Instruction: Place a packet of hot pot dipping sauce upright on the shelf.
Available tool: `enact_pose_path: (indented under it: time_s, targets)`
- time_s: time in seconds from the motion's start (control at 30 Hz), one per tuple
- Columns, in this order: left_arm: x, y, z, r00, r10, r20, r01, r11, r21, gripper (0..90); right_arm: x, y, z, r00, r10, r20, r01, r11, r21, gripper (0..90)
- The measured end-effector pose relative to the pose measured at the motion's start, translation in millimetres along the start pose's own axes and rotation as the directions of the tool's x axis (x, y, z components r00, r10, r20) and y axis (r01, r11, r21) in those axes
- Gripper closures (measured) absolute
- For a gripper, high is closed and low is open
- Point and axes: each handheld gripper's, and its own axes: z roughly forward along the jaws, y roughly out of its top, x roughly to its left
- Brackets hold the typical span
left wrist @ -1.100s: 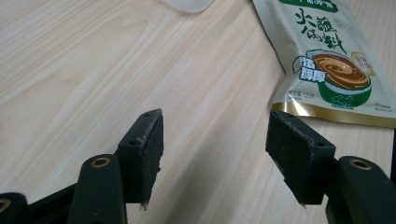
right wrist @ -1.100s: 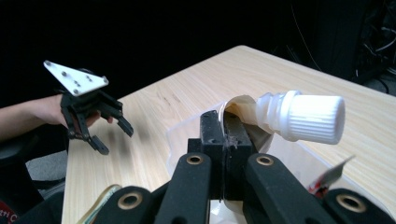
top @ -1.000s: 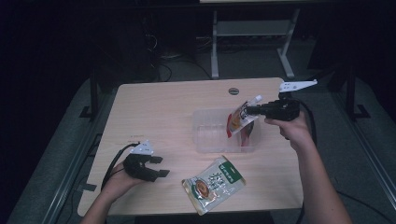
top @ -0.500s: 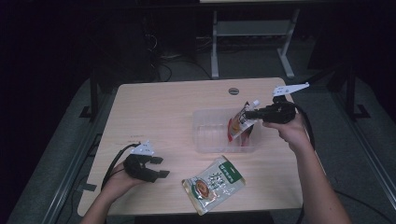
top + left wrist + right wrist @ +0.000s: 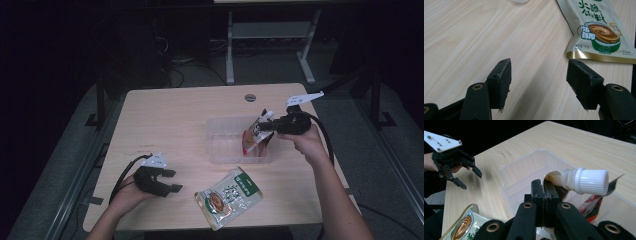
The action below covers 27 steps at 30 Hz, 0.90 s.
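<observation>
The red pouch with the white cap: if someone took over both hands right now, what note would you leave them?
Right gripper: fingers shut on the spouted pouch near its white cap, holding it in the clear plastic bin.
Left gripper: open, holding nothing, low over the table, near its front left corner.
Green sauce packet: lying flat on the table, in front of the bin.
Done: pouch gripped and at the bin.
Left: probably release it, then bin the green packet.

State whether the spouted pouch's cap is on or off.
On. The white ribbed cap sits on the spout of the pouch above the clear bin.
</observation>
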Motion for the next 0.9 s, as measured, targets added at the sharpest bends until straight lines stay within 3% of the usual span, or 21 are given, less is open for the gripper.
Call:
enact_pose_path:
  time_s: [0.1, 0.33, 0.67, 0.9]
  targets:
    - [0.5, 0.4, 0.6, 0.9999, 0.016, -0.001, -0.016, 0.9999, 0.005, 36.2, 1.0, -0.5, 5.0, 1.0000, -0.003, 0.002, 0.003, 1.000, 0.013, 88.7]
    - [-1.7, -0.6, 3.0, 0.9999, 0.000, 0.013, 0.000, 1.0000, 0.009, 36.2, 2.5, -1.8, 14.7, 0.9998, -0.008, 0.017, 0.007, 0.999, 0.052, 88.3]
    - [-2.5, -0.6, 4.6, 0.9998, 0.012, 0.016, -0.013, 0.9995, 0.028, 36.2, 4.0, -3.3, 23.3, 0.9996, -0.003, 0.027, 0.000, 0.997, 0.077, 86.6]
    - [-2.2, -0.6, 4.6, 0.9998, 0.015, 0.016, -0.016, 0.9993, 0.033, 36.2, 3.9, -1.7, 18.0, 0.9998, 0.008, 0.020, -0.009, 0.999, 0.035, 82.2]
